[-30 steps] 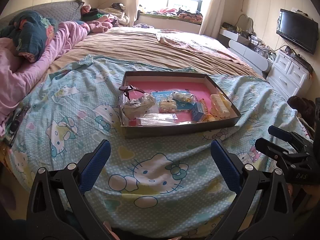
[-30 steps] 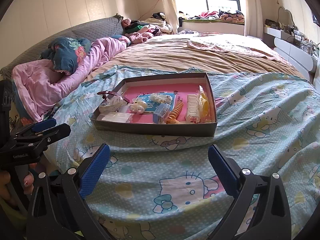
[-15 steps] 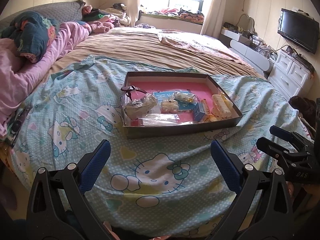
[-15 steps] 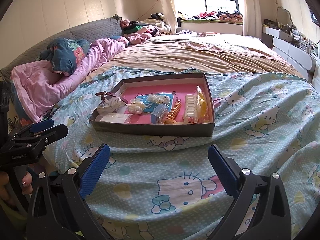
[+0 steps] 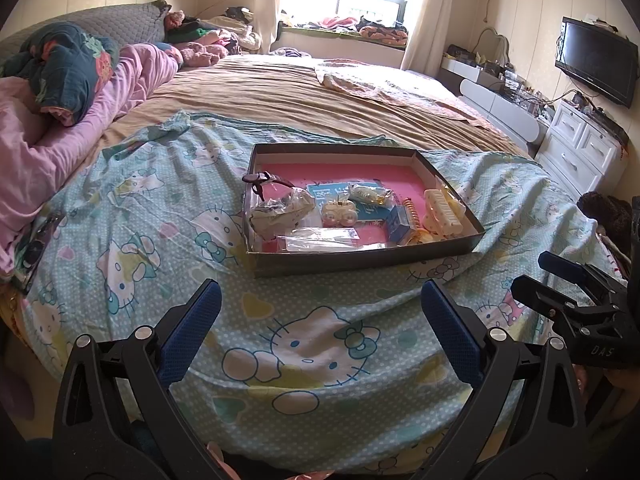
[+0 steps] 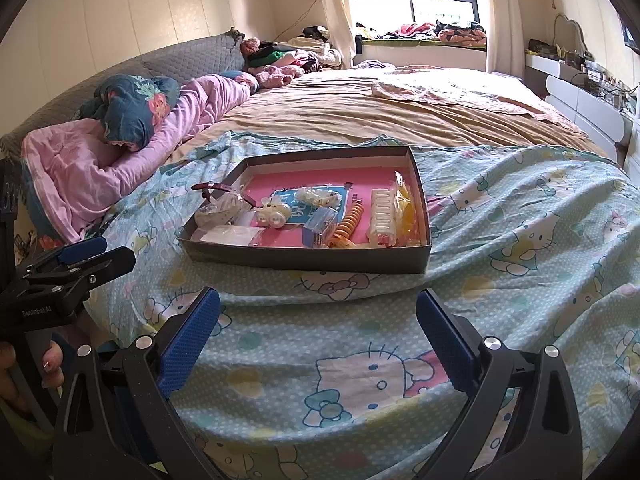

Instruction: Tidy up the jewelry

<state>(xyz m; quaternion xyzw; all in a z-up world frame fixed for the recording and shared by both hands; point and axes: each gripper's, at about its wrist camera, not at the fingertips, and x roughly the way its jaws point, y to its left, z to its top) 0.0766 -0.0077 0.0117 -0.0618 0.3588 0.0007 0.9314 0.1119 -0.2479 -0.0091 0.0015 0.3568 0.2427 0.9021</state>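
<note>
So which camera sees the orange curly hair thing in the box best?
The right wrist view. There the orange spiral hair tie lies in plain sight in the box, between a blue packet and the white comb. In the left wrist view the blue packet hides most of it; only part of the coil shows.

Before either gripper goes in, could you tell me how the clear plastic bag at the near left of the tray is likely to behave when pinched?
The clear plastic bag looks crumpled and loosely filled, so it would probably sag and deform. Its glossy film may slip between the pads. It leans on the tray wall with a dark red strap beside it, which might snag.
</note>
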